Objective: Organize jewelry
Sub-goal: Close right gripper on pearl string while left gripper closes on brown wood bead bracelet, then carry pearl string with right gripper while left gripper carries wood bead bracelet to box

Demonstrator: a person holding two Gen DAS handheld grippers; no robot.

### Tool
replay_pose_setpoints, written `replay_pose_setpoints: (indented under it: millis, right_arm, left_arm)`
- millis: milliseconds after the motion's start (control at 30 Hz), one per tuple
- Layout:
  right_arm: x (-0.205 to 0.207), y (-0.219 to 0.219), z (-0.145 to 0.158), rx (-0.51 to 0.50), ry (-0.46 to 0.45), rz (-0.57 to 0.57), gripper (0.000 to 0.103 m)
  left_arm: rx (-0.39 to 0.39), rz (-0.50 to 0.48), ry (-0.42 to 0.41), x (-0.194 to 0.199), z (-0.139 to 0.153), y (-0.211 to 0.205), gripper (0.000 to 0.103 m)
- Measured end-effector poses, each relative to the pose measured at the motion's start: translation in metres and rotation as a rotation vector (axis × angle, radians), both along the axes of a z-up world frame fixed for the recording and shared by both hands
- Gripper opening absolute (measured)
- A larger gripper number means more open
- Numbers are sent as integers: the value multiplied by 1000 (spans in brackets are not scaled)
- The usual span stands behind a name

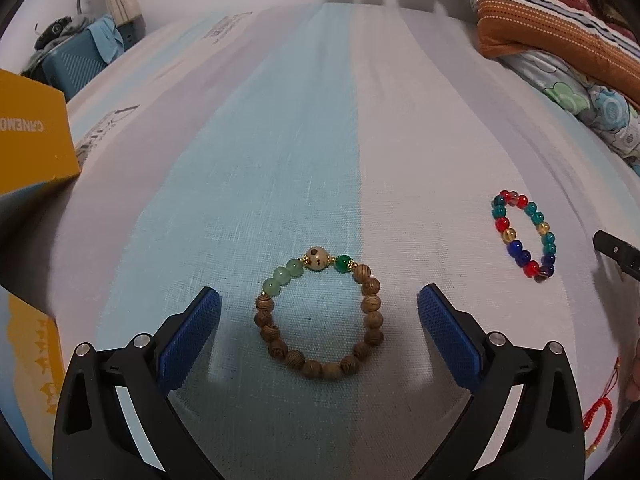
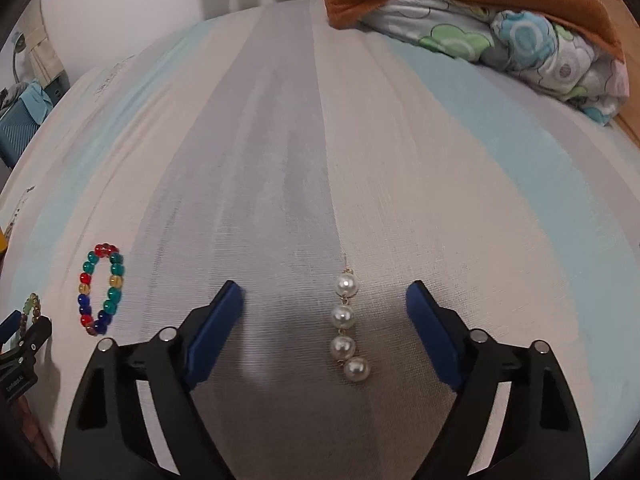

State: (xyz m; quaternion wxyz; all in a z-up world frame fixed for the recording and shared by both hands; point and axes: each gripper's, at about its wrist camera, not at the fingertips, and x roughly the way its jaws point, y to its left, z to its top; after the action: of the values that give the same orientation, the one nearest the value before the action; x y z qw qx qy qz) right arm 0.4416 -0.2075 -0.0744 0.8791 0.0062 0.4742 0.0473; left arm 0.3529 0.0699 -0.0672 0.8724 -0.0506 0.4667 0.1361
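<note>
Jewelry laid out on striped bed sheet [image 1: 304, 152]. Wooden bead bracelet [image 1: 319, 318] lies flat between the pads of the left claw [image 1: 319, 320], pads wide apart, no contact. Pearl earring [image 2: 347, 328], four pearls in a line, lies between the pads of the right claw [image 2: 325, 320]; also spread, not touching it. Colored glass bead bracelet [image 1: 524, 235] sits apart on the sheet, between the two claws. Red cord bracelet [image 1: 596, 416] at the right edge of the left view. Yellow box [image 1: 32, 136] on the left. Folded blankets [image 2: 500, 32] at far right of the bed.
</note>
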Motion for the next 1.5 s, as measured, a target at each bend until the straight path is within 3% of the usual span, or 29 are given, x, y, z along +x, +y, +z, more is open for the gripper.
replay_pose_setpoints:
  millis: [233, 400, 533, 600, 667, 1267, 1500]
  right_arm:
    - [-1, -5, -1, -5, -9, -18, 60]
    - [-2, -5, -1, -17, -14, -15, 43]
    - [0, -6, 0, -23, -12, -12, 28]
    - [0, -7, 0, -18, -7, -13, 19]
    - [0, -9, 1, -10, -3, -19, 11]
    - [-21, -14, 27, 30, -41, -33, 11]
    - [-52, -16, 44, 70, -24, -34, 11]
  left_arm:
    - [1, 9, -4, -4, 0, -1, 84]
    - [34, -26, 2, -6, 1, -12, 58]
    - [20, -45, 6, -6, 3, -14, 37]
    - [7, -45, 8, -6, 5, -13, 19]
    - [2, -47, 10, -7, 6, -12, 12]
    - [2, -70, -36, -21, 33, -16, 8]
    - [-50, -97, -47, -43, 58, -23, 8]
